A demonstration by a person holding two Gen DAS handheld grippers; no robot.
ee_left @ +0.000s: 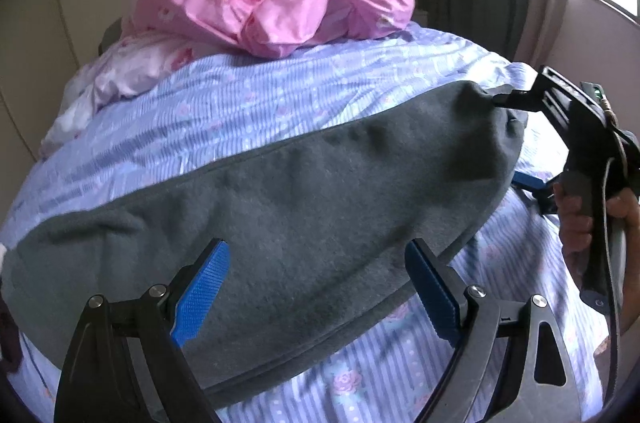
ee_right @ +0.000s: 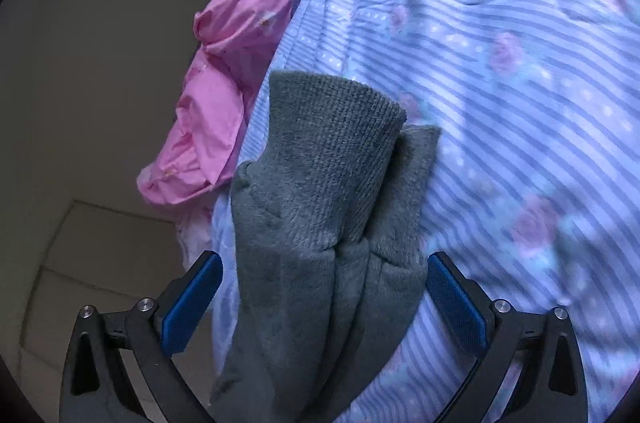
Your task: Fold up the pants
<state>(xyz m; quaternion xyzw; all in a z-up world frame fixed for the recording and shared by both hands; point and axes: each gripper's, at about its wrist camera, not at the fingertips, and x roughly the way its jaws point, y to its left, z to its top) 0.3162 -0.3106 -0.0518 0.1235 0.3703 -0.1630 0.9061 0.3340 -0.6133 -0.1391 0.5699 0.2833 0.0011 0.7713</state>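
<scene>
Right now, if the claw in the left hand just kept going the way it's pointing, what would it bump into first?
Most likely the grey pants. The left claw is open, and the fabric fills the space between and beyond its blue pads, lying on the striped bedsheet. Depth is hard to judge through this lens.

One grey pants (ee_left: 280, 223), one striped bedsheet (ee_left: 280, 95), one pink bedding heap (ee_left: 272, 11), two hand-held grippers: left hand-held gripper (ee_left: 316, 287), right hand-held gripper (ee_right: 324, 299).

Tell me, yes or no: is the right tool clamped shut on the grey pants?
No: the right tool stands wide open, its blue pads clear of the grey pants lying between them.
</scene>
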